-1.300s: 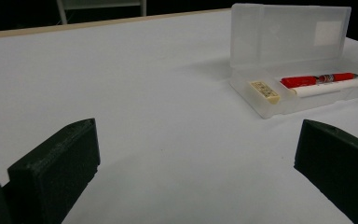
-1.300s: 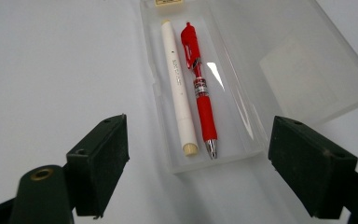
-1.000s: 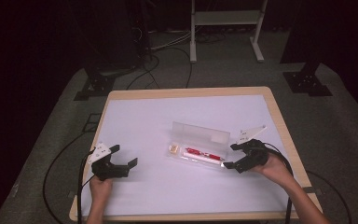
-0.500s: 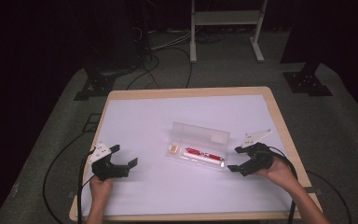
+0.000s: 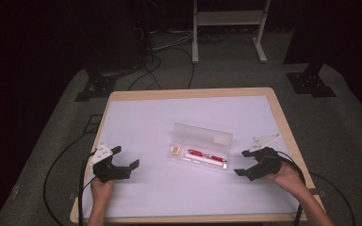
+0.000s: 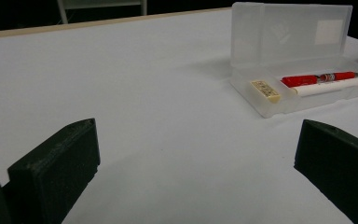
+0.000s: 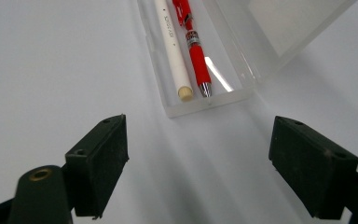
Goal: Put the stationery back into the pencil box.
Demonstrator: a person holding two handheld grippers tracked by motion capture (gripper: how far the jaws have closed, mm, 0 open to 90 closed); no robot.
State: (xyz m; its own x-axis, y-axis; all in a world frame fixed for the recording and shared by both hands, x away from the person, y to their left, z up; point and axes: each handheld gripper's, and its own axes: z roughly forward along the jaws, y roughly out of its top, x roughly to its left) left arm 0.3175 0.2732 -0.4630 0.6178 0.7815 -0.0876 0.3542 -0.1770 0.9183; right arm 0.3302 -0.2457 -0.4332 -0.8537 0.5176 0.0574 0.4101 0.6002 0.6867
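White covering spans the wood-edged table, where an open clear pencil case holding a red pen sits right of centre, between the left gripper and right gripper, both spread wide and empty.

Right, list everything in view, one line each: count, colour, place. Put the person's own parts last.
Table: one, white top with a wooden rim, centre of the high view.
Pencil case: one, clear plastic, lid open, on the table between the grippers.
Red pen: one, in the case.
White pen: one, in the case beside the red pen.
Eraser: one, cream, at the case's end.
Metal stand: one, white, on the floor behind the table.
Left gripper: one, black, open, empty.
Right gripper: one, black, open, empty.
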